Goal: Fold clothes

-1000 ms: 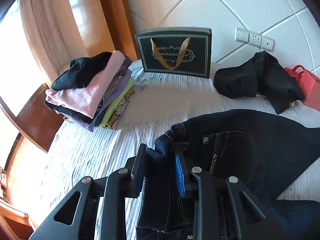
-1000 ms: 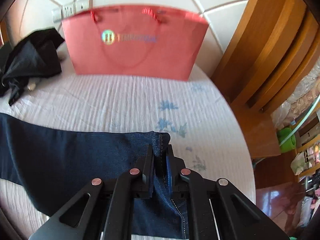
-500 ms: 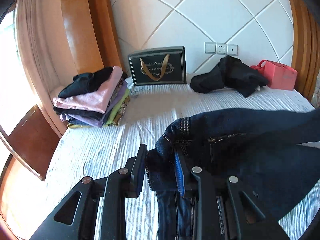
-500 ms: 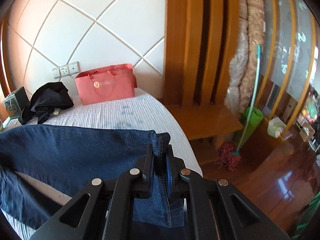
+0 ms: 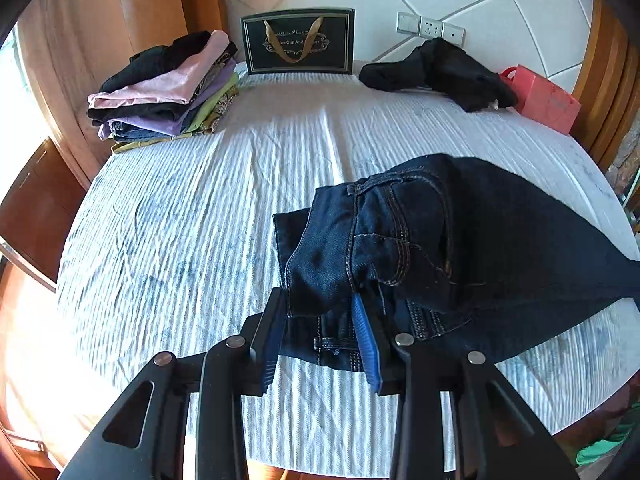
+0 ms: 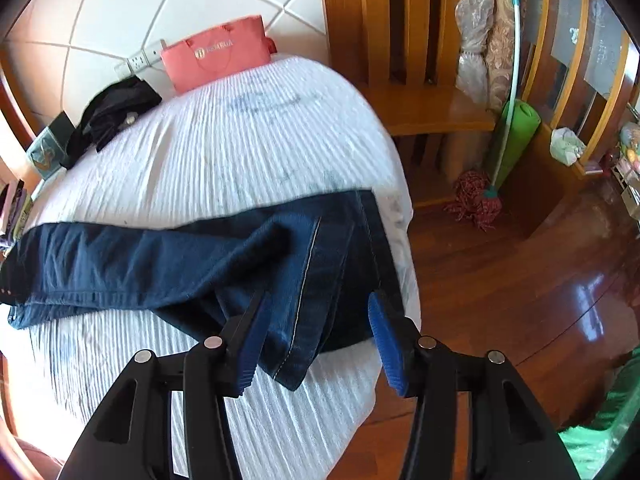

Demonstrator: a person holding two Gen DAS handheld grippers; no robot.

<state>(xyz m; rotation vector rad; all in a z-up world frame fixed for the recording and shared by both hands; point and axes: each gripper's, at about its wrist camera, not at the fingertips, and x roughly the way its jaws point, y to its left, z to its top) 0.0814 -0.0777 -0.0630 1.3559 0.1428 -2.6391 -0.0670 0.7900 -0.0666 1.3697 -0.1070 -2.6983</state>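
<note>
Dark blue jeans [image 5: 460,240] lie across the white bed [image 5: 200,220], folded lengthwise. The waist end bunches up at my left gripper [image 5: 320,300]. Its jaws are opening, and the denim fold still sits loosely between the fingertips. In the right wrist view the jeans' legs [image 6: 160,256] stretch to the bed's right edge. My right gripper [image 6: 316,300] hovers just above the hem, its jaws opening wide and its blue pads [image 6: 384,340] clear of the cloth.
A stack of folded clothes [image 5: 164,88] sits at the back left. A black gift bag [image 5: 298,42], a crumpled black garment [image 5: 440,68] and a red paper bag [image 5: 544,98] line the headboard wall. Past the bed's right edge are a wooden floor and a mop [image 6: 476,200].
The right gripper swung along the bed, opened and let go of the hem, which now lies on the sheet. The left gripper lowered the waist end and its jaws widened.
</note>
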